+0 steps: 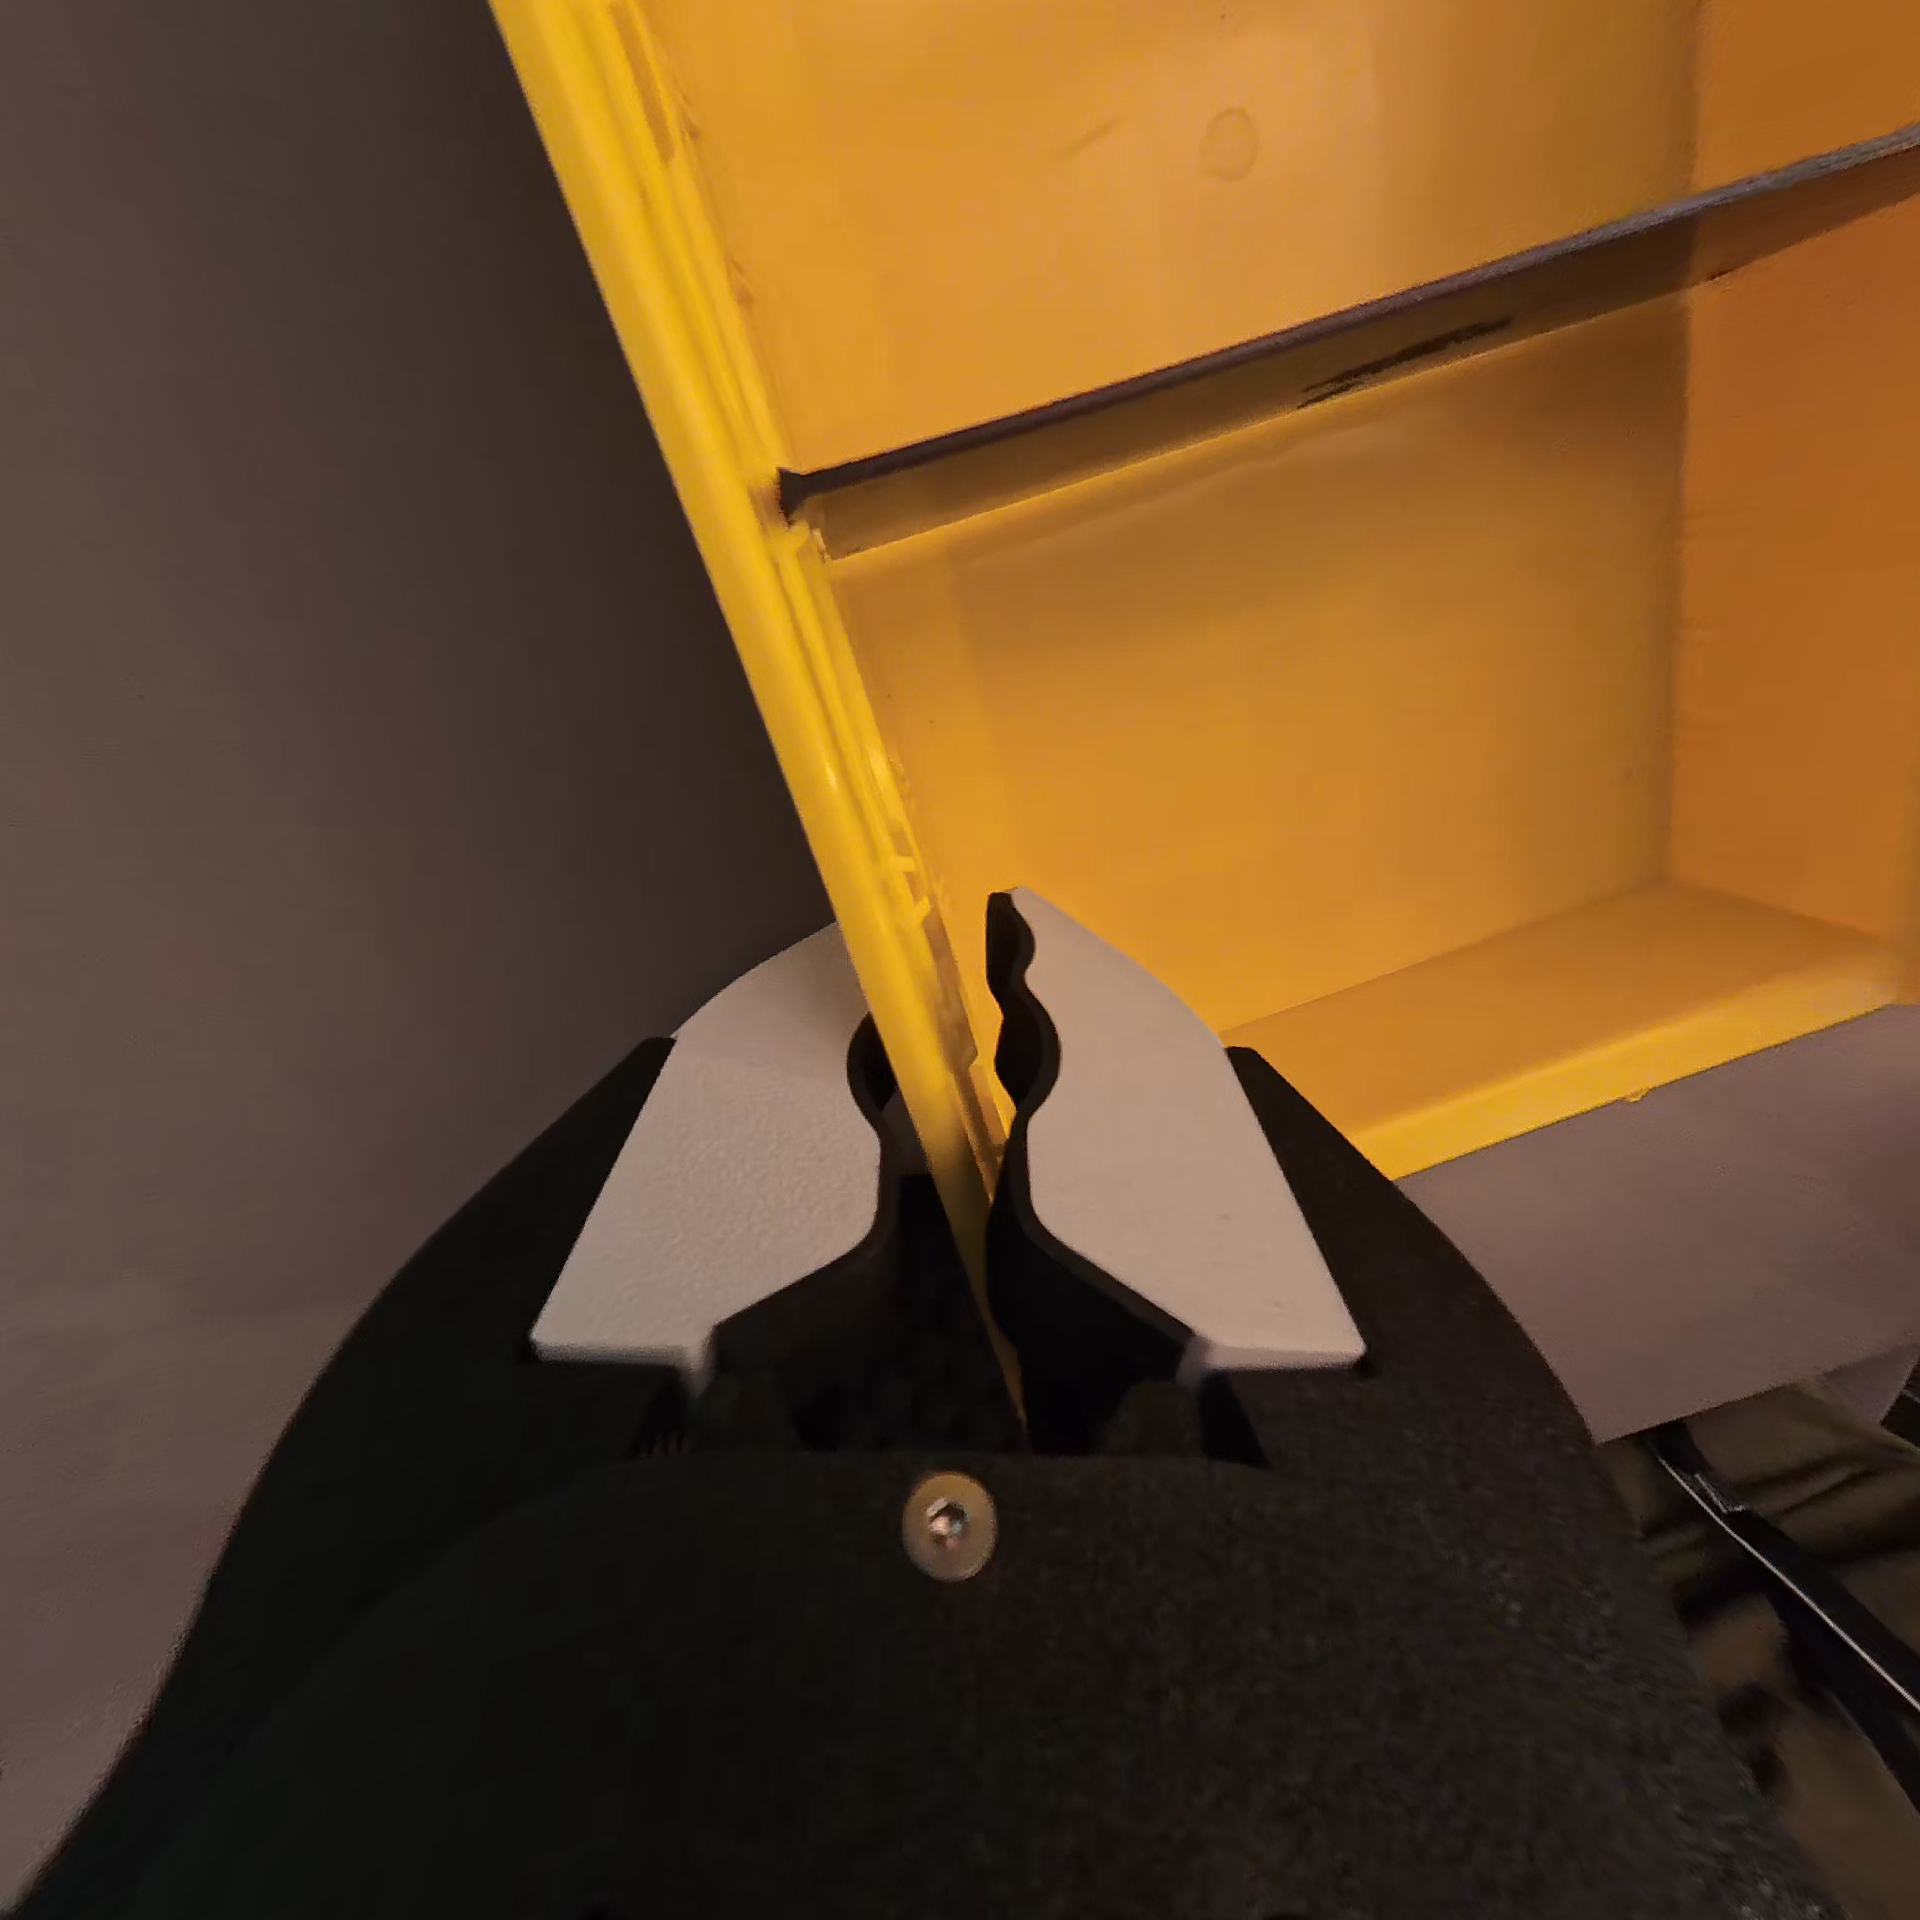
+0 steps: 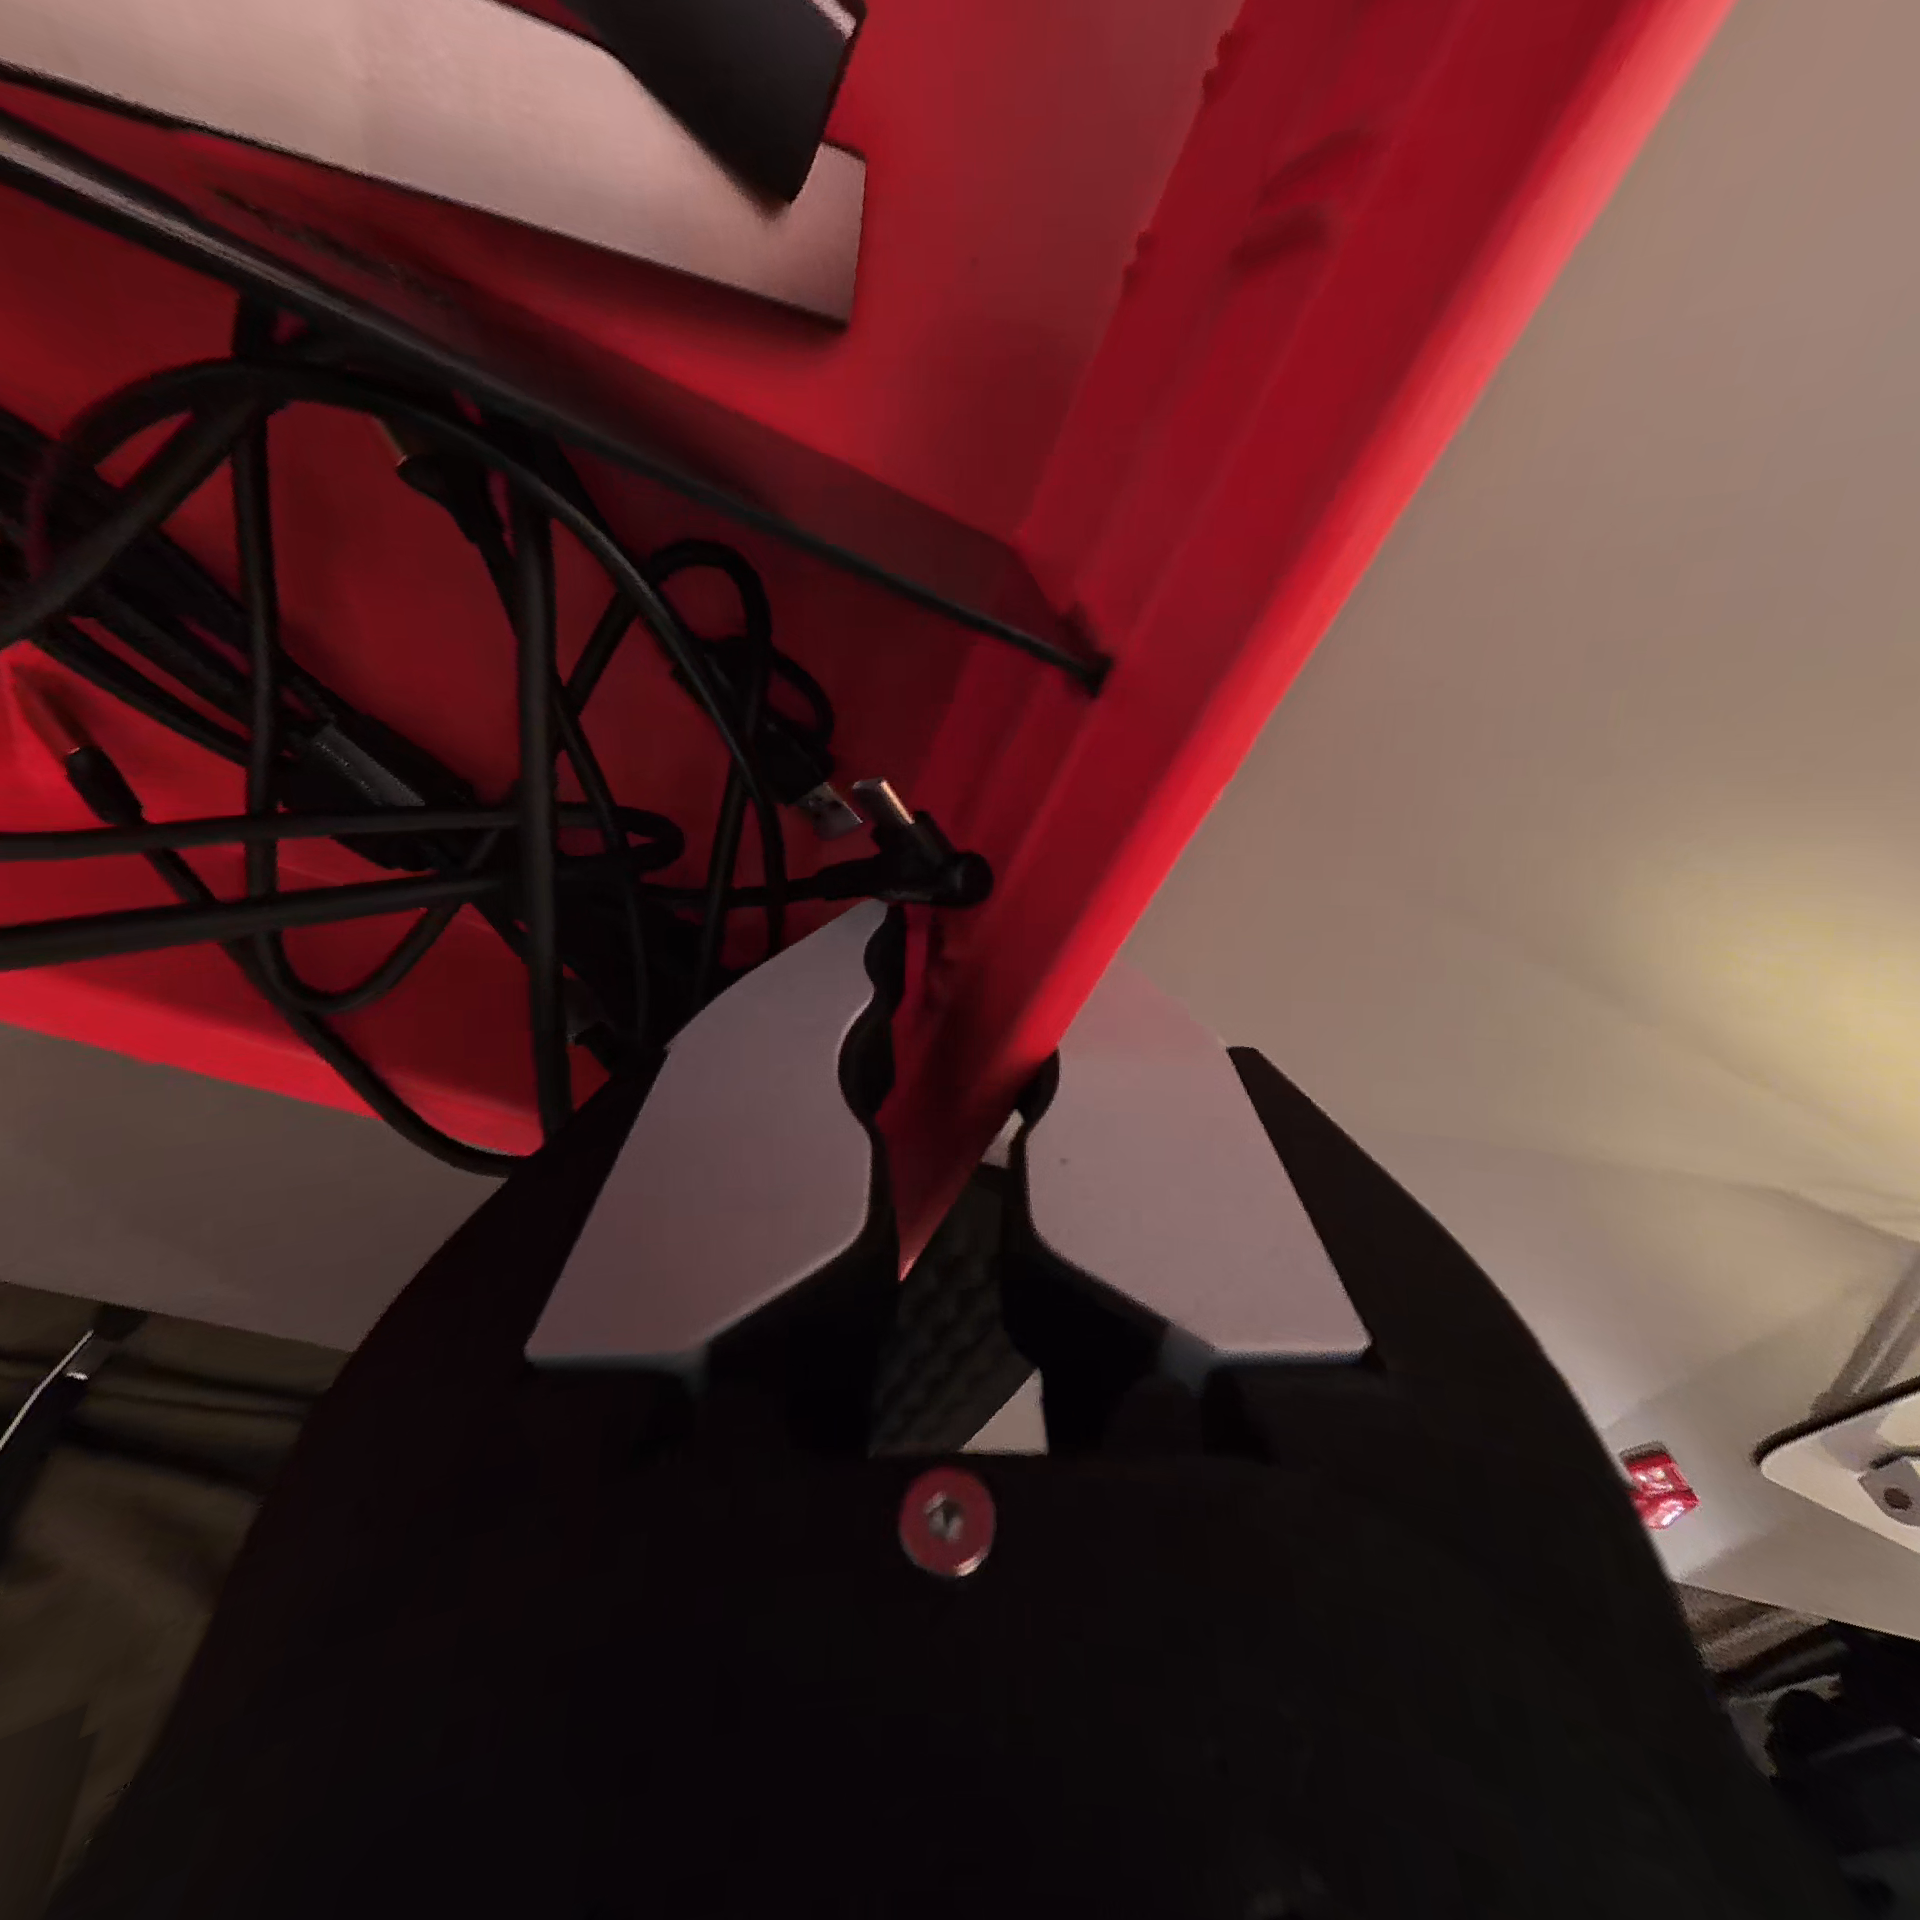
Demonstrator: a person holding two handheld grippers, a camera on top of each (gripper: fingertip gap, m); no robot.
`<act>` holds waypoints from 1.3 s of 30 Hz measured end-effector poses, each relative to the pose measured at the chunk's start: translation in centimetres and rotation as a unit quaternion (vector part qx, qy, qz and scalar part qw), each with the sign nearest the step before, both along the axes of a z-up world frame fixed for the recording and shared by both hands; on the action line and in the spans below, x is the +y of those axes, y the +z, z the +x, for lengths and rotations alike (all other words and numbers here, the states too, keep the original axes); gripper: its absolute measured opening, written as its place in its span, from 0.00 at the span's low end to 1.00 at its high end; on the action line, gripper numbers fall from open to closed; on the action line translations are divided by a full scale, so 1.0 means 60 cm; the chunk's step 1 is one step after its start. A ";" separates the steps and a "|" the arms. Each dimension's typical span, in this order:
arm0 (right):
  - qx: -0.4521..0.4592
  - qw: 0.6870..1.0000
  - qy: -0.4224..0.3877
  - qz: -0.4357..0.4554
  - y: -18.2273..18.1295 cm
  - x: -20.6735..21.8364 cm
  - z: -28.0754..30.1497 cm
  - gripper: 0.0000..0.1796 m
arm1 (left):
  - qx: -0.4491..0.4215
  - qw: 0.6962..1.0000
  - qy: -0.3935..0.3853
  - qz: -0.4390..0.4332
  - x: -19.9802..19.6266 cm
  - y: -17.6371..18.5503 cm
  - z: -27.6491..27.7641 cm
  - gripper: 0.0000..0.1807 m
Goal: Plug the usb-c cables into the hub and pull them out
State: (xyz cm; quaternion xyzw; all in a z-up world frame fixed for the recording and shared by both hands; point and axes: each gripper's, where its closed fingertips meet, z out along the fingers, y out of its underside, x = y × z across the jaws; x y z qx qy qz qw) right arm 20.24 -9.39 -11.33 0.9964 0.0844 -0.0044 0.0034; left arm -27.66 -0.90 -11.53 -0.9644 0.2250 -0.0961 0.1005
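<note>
Left tool: clamped on the yellow bin wall — no cables inside. Right tool: clamped on the red bin wall — your cables lie left of it, plug ends nearest.

Left claw: two pale grey wedge-shaped finger plates, inner edges lined black and wavy. Plates sit in black, grainy, foam-like curved arms. Single silver hex-socket screw centred just below finger bases.

Right claw: same build, grey plates, black scalloped inner edges, black body. Screw below finger bases, tinted reddish. Textured black strip just above that screw.
</note>
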 end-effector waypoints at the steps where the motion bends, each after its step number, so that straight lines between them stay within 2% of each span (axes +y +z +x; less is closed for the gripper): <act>1: 0.005 1.000 0.001 -0.002 0.000 -0.001 -0.001 0.11 | -0.007 1.000 0.001 -0.001 0.000 0.001 0.001 0.08; 3: 0.021 1.000 -0.003 0.000 0.006 -0.001 -0.003 0.12 | -0.032 0.999 0.014 -0.003 -0.002 0.008 0.002 0.08; 7: 0.011 0.998 -0.020 0.067 0.052 0.009 0.009 0.15 | -0.097 0.994 0.039 0.026 -0.011 0.054 -0.002 0.07; 10: -0.017 0.988 -0.031 0.152 0.122 0.008 0.018 0.16 | -0.130 0.983 0.064 0.113 -0.013 0.122 -0.018 0.05; 12: -0.030 0.969 -0.022 0.245 0.188 0.014 0.008 0.16 | -0.139 0.966 0.089 0.199 -0.006 0.179 -0.038 0.05; 15: -0.004 0.899 0.033 0.437 0.315 0.032 -0.059 0.16 | -0.176 0.922 0.126 0.322 -0.004 0.270 -0.062 0.06; 17: 0.072 0.827 0.110 0.547 0.386 0.022 -0.150 0.18 | -0.209 0.886 0.139 0.390 -0.011 0.323 -0.074 0.07; 19: 0.129 0.740 0.209 0.626 0.426 0.000 -0.237 0.27 | -0.253 0.854 0.131 0.436 -0.025 0.366 -0.072 0.07; 20: 0.151 0.713 0.239 0.641 0.435 -0.004 -0.274 0.27 | -0.273 0.839 0.124 0.454 -0.033 0.383 -0.069 0.07; 21: 0.175 0.716 0.253 0.626 0.428 0.000 -0.307 0.27 | -0.290 0.826 0.115 0.469 -0.041 0.398 -0.064 0.07; 24: 0.253 0.761 0.250 0.543 0.373 0.034 -0.396 0.28 | -0.315 0.798 0.089 0.506 -0.057 0.432 -0.048 0.07; 27: 0.244 0.847 0.234 0.411 0.249 0.078 -0.448 0.34 | -0.314 0.773 0.064 0.547 -0.066 0.458 -0.039 0.07; 29: 0.238 0.889 0.218 0.326 0.182 0.090 -0.467 0.34 | -0.313 0.760 0.056 0.567 -0.072 0.467 -0.036 0.12; 32: 0.281 0.920 0.140 0.233 0.130 0.105 -0.492 0.34 | -0.307 0.767 0.044 0.561 -0.075 0.458 -0.037 0.12; 35: 0.314 0.937 0.059 0.139 0.088 0.109 -0.510 0.33 | -0.314 0.771 0.050 0.552 -0.073 0.449 -0.050 0.12; 39: 0.210 0.968 0.063 0.123 0.037 0.125 -0.475 0.31 | -0.335 0.760 0.048 0.555 -0.084 0.451 -0.064 0.12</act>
